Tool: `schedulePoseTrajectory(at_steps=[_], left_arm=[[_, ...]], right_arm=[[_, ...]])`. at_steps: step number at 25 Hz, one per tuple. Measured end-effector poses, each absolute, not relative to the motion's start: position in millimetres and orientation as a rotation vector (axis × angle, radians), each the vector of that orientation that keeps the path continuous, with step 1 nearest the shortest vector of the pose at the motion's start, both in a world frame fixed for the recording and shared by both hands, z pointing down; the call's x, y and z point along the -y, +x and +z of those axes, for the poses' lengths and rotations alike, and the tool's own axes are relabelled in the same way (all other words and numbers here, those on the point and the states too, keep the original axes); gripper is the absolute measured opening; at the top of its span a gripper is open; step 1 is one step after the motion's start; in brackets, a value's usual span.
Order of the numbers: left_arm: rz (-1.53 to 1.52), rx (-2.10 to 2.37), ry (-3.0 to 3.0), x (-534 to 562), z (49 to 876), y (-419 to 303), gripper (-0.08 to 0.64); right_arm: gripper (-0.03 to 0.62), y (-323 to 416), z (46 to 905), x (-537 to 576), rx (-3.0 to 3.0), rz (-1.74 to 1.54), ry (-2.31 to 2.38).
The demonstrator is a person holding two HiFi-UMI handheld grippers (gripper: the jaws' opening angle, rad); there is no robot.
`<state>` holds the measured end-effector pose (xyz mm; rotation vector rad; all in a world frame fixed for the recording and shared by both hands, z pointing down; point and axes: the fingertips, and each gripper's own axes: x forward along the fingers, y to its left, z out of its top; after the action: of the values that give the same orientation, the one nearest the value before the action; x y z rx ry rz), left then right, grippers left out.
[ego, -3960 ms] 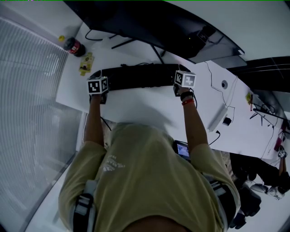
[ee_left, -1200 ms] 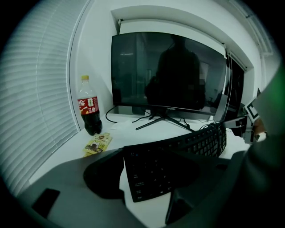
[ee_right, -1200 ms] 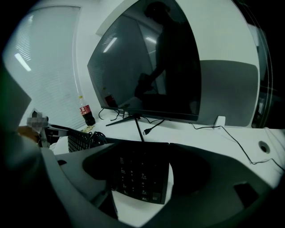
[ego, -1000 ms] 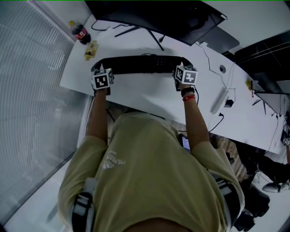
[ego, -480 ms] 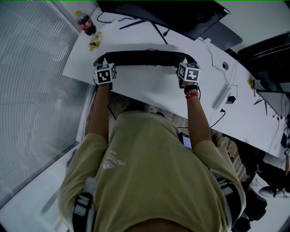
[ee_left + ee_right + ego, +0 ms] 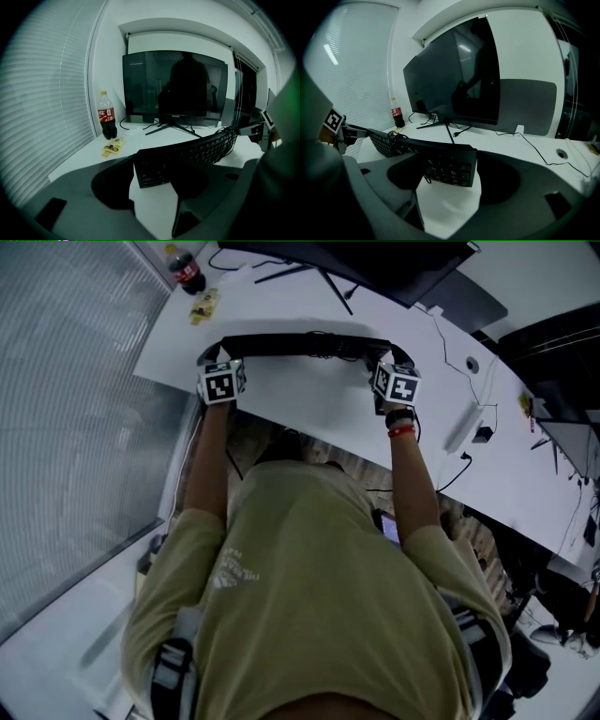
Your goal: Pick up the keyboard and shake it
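The black keyboard [image 6: 300, 345] hangs a little above the white desk [image 6: 309, 418], held by its two short ends, with its cable dangling beneath. My left gripper [image 6: 214, 358] is shut on its left end, and its jaws have just been closing with that end between them. My right gripper [image 6: 386, 356] is shut on the right end, by the number pad. In the left gripper view the keyboard [image 6: 187, 152] runs away to the right from between my left gripper's [image 6: 154, 174] jaws. The right gripper view shows the keyboard [image 6: 445, 166] gripped by my right gripper [image 6: 450, 177].
A large dark monitor [image 6: 375, 268] on a stand rises just behind the keyboard. A cola bottle [image 6: 186, 270] and a yellow packet [image 6: 204, 304] lie at the desk's far left corner. A white bar with cables [image 6: 464, 427] lies to the right. Window blinds [image 6: 75, 409] run along the left.
Both grippers have carried the keyboard away from the body, toward the monitor, and it now looks thinner, tipped more on edge.
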<state>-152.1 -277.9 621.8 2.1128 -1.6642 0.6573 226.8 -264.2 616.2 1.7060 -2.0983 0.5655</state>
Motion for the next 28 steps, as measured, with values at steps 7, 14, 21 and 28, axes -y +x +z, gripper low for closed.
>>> schedulePoseTrajectory(at_steps=[7, 14, 21, 28], left_arm=[[0.640, 1.665, 2.110, 253, 626, -152, 0.229], [0.653, 1.661, 2.102, 233, 635, -154, 0.227], [0.651, 1.652, 2.105, 217, 643, -156, 0.225], [0.670, 1.664, 2.088, 205, 653, -159, 0.225]], right_arm=[[0.350, 226, 619, 243, 2.098, 0.565, 1.709], [0.339, 225, 624, 222, 2.077, 0.589, 1.712], [0.336, 224, 633, 199, 2.063, 0.612, 1.730], [0.333, 222, 644, 179, 2.053, 0.643, 1.725]])
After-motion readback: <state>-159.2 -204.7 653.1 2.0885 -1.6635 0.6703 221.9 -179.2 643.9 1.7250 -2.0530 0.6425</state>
